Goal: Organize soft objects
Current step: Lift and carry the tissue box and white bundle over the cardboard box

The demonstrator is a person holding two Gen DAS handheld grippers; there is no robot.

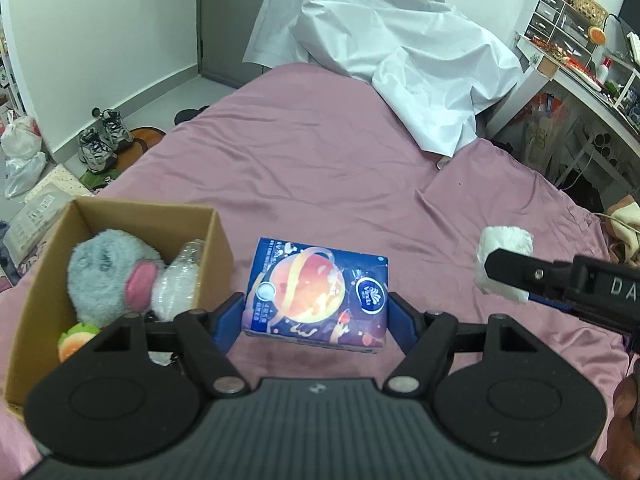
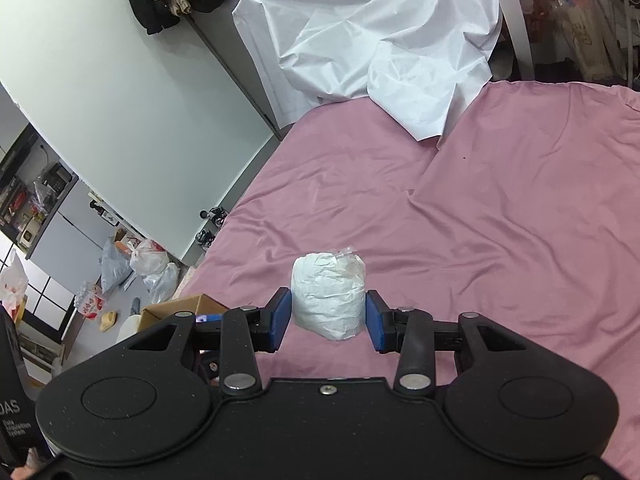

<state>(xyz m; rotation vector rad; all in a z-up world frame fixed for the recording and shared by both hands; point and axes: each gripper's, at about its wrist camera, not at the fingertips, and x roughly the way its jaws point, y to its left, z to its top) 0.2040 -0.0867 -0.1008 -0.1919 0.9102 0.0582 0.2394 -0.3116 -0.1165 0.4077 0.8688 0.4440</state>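
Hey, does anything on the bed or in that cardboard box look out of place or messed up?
Nothing spilled or damaged. The white sheet lies crumpled at the far end of the bed; toys sit loosely in the cardboard box.

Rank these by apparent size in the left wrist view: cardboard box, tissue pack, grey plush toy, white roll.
1. cardboard box
2. tissue pack, held in the left gripper and nearer the camera, so its lead over the plush is unsure
3. grey plush toy
4. white roll, held in the right gripper
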